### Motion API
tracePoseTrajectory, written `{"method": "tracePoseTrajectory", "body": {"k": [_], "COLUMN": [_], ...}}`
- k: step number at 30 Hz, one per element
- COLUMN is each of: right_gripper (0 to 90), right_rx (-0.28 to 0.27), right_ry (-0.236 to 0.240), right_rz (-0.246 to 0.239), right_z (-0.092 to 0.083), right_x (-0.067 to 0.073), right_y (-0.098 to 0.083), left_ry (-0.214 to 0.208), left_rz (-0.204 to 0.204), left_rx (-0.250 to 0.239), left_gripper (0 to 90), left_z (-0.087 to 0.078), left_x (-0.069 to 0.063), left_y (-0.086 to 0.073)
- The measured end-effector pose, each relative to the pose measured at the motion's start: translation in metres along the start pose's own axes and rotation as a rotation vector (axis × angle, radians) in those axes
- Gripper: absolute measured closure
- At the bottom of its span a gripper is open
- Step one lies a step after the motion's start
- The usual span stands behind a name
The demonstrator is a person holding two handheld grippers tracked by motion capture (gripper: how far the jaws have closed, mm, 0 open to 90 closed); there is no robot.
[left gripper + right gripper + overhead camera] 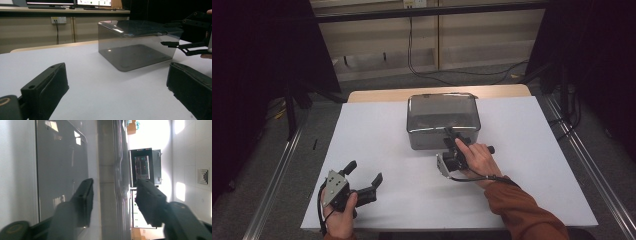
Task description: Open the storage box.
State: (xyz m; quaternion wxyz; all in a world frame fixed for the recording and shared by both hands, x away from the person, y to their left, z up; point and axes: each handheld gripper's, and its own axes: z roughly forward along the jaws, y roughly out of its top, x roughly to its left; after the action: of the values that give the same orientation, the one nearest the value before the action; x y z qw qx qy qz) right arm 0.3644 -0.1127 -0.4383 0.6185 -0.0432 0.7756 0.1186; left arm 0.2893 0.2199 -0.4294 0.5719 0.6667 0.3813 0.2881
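The white table (377, 150) spreads out in front of me; its near edge and my forearms are cut off at the bottom of the high view. On it, toward the far middle, stands the smoky see-through box (443, 120) with a lid (142, 27) on top. Through the tinted walls I can only make out a dark floor and glare, so I cannot tell whether anything lies inside.

My right gripper (452, 142) is turned on its side at the box's near right corner. In the right gripper view one jaw lies against the grey side wall (62, 170) and the other sits out past the lid's rim (117, 182), which runs between them. The jaws are half-spread around that edge, and I cannot tell whether the pads already press on it. My hand covers most of the gripper body from above.

My left gripper (364, 172) rests low near the table's front left, well apart from the box, jaws spread wide with only bare table between them. In its own view both jaws (50, 85) are cropped by the frame.
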Motion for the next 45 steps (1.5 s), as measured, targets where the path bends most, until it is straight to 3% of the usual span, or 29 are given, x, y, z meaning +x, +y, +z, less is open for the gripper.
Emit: {"method": "tracePoseTrajectory", "body": {"k": [10,24,27,29,35,38,45], "right_gripper": [60.8,74.5,79.1,79.5,80.1,80.1,80.9], "right_rx": [0.010,0.003,-0.008,-0.009,-0.015,-0.013,-0.015], "right_ry": [0.001,-0.004,-0.004,-0.003,-0.007,-0.001,-0.018], "right_rz": [-0.030,-0.021,-0.016,-0.020,-0.020,-0.008,-0.016], "right_z": [0.000,-0.002,-0.002,-0.002,-0.003,-0.003,-0.003], "right_x": [0.003,-0.001,-0.003,-0.004,-0.005,-0.007,-0.012], "right_y": [0.004,0.007,0.008,0.009,0.008,0.009,0.009], "left_ry": [0.002,0.005,-0.007,-0.006,-0.052,-0.055,-0.076], "left_rz": [0.009,0.010,0.013,0.016,0.011,0.034,0.033], "left_rx": [0.008,0.027,0.035,0.038,0.029,0.030,0.036], "left_gripper": [3.2,2.8,2.9,2.9,4.2,4.3,2.7], "left_z": [0.002,0.009,0.010,0.011,0.017,0.021,0.027], "left_x": [0.000,0.004,0.004,0.004,0.001,-0.001,-0.002], "left_y": [0.000,0.004,0.006,0.006,0.009,0.011,0.014]}}
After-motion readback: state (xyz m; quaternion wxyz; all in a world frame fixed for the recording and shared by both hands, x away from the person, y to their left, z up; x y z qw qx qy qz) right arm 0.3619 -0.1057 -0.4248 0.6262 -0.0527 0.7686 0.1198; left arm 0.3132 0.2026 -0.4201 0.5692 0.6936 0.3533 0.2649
